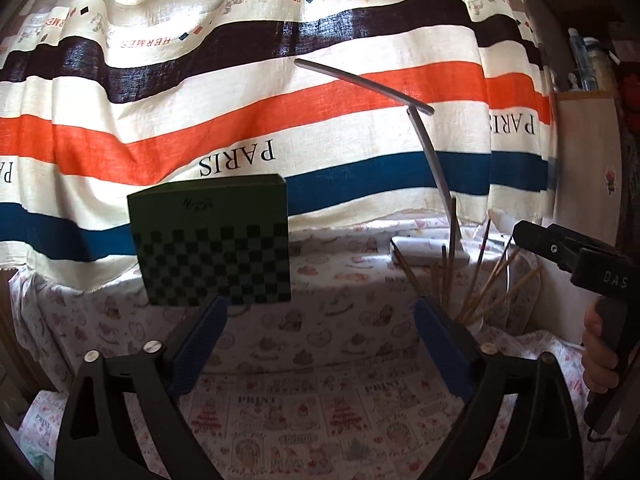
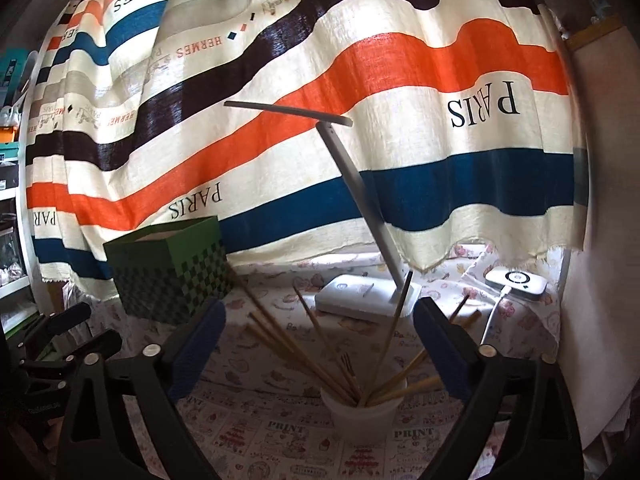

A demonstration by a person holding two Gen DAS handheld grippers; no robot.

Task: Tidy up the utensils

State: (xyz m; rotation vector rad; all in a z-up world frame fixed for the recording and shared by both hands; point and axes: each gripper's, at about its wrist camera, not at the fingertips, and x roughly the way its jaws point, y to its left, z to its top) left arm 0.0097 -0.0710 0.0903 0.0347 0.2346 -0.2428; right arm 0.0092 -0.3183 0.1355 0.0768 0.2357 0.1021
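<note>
Landmark: white cup (image 2: 362, 412) holding chopsticks (image 2: 296, 350)
Right gripper (image 2: 320, 344): jaws apart, empty, above cup
Left gripper (image 1: 320, 344): jaws apart, empty, left of cup

We record daylight glowing through the striped curtain (image 1: 280, 92), a dim backlit tablecloth (image 1: 320, 352), sharp centres, and fisheye bending with dark corners in both views.

Wooden chopsticks (image 2: 320, 352) fan out, seemingly loose, in white cup (image 2: 362, 416).

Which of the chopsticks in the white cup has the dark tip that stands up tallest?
The near-upright chopstick at the cup's centre-right, its dark tip crossing the lamp base. The others fan out lower, left and right.
</note>
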